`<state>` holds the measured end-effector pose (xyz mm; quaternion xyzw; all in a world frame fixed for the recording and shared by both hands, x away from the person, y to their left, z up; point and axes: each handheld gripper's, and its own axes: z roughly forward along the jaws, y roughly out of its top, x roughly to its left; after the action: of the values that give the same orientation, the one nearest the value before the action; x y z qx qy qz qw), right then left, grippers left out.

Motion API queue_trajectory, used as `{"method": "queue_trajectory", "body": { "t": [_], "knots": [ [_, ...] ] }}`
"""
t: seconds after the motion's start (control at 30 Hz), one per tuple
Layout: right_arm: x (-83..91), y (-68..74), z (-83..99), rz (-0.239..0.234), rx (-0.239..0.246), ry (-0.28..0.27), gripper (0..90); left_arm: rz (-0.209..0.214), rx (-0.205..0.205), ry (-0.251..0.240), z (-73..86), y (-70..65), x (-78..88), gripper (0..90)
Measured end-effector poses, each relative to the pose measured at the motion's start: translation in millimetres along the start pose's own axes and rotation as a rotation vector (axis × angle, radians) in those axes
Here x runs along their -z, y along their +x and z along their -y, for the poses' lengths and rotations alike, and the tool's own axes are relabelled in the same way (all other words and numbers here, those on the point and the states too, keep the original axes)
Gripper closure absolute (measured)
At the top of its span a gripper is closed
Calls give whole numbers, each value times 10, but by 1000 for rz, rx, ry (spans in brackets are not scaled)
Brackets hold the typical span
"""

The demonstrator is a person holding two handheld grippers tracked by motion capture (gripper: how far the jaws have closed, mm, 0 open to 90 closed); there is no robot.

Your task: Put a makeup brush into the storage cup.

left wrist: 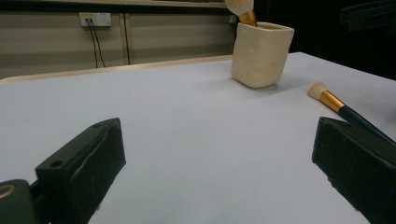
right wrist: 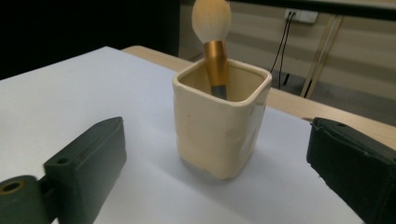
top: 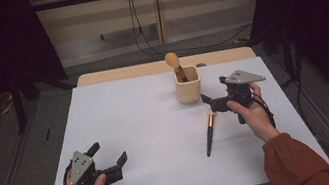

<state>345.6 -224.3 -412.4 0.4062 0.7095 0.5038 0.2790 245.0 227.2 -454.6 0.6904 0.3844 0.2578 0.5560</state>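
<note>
Near left on the white bench [top: 148, 125]: left tool [top: 110, 158], jaws spread wide, gripping nothing. Right of centre, flat on the bench: dark-handled brush [top: 209, 133], bristle end toward the cream cup [top: 188, 87]. In the cup, leaning: second brush [top: 176, 66]. Just right of the cup: right tool [top: 212, 92], jaws apart, empty.

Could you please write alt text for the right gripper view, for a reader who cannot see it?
A cream square cup stands upright on a white table, holding a makeup brush with a gold ferrule and pale bristles pointing up. The right claw is open, its two black jaws framing the cup from the foreground without touching it. Behind are a wooden table edge and a wall socket with cables.
</note>
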Motion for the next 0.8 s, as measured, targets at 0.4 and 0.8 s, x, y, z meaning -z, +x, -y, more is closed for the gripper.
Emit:
{"method": "queue_trajectory", "body": {
  "t": [0.4, 0.8],
  "knots": [
    [-122, -32, -34, -28, -24, 176, 39, 10, -3, -6, -3, -5, 0, 25],
    [-218, -84, -43, -43, -45, 408, 37, 8, 1, -4, -1, -2, 0, 26]
  ]
}}
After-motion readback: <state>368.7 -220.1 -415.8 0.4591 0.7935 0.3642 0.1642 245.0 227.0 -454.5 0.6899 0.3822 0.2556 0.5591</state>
